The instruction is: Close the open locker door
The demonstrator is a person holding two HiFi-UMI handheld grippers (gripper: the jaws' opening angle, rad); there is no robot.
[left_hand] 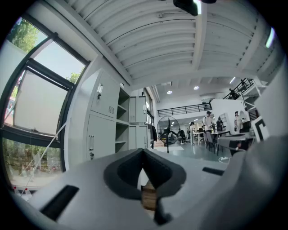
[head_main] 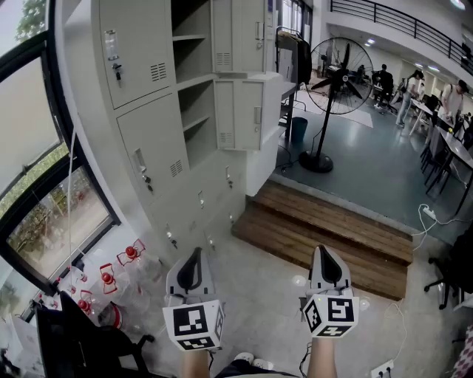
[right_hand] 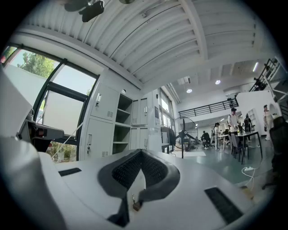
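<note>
Head view: locker door (head_main: pixel 238 114) open, shelves (head_main: pixel 194 80) exposed; left gripper (head_main: pixel 196 253) and right gripper (head_main: pixel 324 252) fingers closed together.

A big black fan (head_main: pixel 341 70) stands on a round base on the grey-green floor (head_main: pixel 369 170); just left of it sits a blue bin (head_main: pixel 298 129), and a dark coat (head_main: pixel 294 55) hangs behind; two wooden steps (head_main: pixel 325 225) run across the middle; large clear water bottles (head_main: pixel 118 284) with red caps cluster under the window (head_main: pixel 44 214); a white power strip (head_main: pixel 430 214) lies right of the steps; people (head_main: pixel 409 92) stand far off at the right; a black railing (head_main: pixel 399 18) lines the upper level.
</note>
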